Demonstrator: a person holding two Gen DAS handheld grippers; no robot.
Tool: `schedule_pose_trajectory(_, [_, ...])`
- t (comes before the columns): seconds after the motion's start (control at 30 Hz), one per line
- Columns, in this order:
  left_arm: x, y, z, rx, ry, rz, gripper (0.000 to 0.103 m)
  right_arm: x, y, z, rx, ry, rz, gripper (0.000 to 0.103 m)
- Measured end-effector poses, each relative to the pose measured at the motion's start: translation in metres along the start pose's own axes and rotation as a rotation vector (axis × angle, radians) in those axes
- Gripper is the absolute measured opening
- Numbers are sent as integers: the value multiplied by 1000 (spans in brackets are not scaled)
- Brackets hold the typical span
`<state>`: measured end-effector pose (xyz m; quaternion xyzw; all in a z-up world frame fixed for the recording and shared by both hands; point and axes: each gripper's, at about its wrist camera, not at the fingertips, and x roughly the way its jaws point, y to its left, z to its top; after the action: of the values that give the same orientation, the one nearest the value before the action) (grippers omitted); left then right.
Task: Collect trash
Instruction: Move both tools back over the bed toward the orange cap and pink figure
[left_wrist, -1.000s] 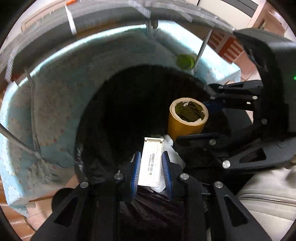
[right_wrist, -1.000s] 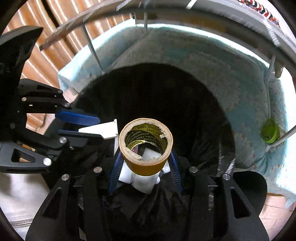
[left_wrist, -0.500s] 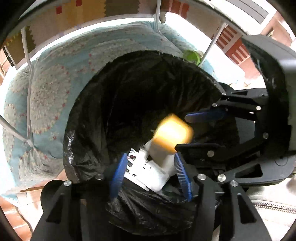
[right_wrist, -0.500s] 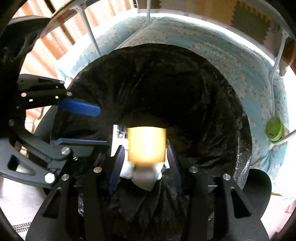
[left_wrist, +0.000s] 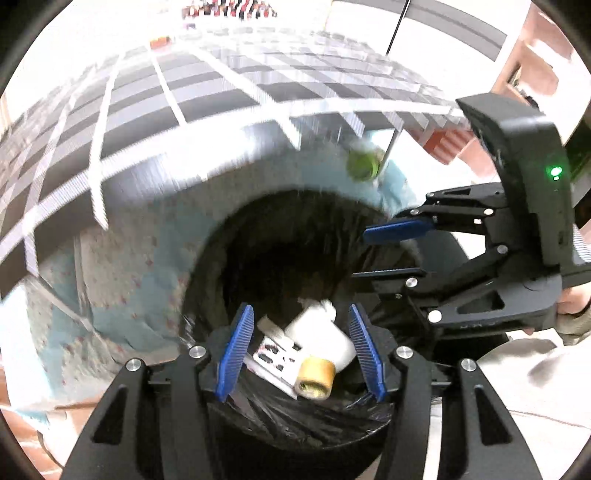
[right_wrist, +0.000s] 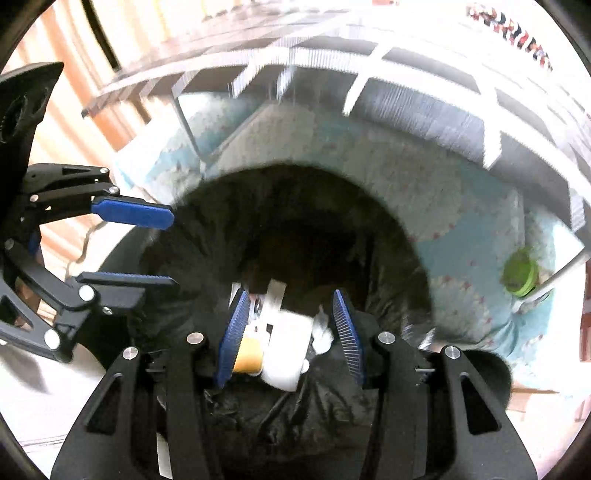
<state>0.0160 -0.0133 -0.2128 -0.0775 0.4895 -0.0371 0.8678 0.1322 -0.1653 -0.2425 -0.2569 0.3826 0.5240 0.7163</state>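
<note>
A bin lined with a black bag (left_wrist: 295, 424) opens below both grippers. Inside lie a brown tape roll (left_wrist: 314, 378), a white box (left_wrist: 317, 336) and a flat white printed pack (left_wrist: 273, 354). My left gripper (left_wrist: 301, 314) hangs open above them, with nothing between its blue pads. At the right of the left wrist view my right gripper (left_wrist: 391, 251) is also open and holds nothing. In the right wrist view the right gripper (right_wrist: 290, 299) hovers over the tape roll (right_wrist: 249, 350) and the white box (right_wrist: 286, 350). The left gripper (right_wrist: 155, 247) stands at the left, over the bag (right_wrist: 295, 221).
A light blue patterned cloth (left_wrist: 147, 258) wraps around the far side of the bin. A green round cap (left_wrist: 364, 166) sits on it by a thin metal rod. A grey and white checked surface (left_wrist: 184, 92) stretches above. A hand (left_wrist: 572, 306) holds the right gripper.
The left gripper opened and let go of the flat white pack. The tape roll left the right gripper. Both dropped into the bag, and both grippers rose away from the bin.
</note>
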Motion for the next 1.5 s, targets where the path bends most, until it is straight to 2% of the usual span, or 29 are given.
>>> schedule_pose_trajectory(0.33, [-70,4,38,44,-194,32,51,-70,-4,28,-28,-161,-13,47])
schedule_pose_trajectory(0.7, [-96,31,87,72,-277,92,52,-98,-17,82,-65,-261,-45,47])
schedule_pose_trajectory(0.9, [-92,49,115,80,-293,120,52,-101,-32,115,-67,-291,-70,47])
schedule_pose_trajectory(1.0, [-87,64,132,54,-293,95,52,-99,-41,135,-42,-291,-70,47])
schedule_pose_trajectory(1.2, [-75,90,163,44,-297,110,52,-99,-52,166,-32,-318,-87,47])
schedule_pose_trajectory(1.5, [-43,136,226,52,-285,142,52,-80,-81,228,-6,-326,-99,47])
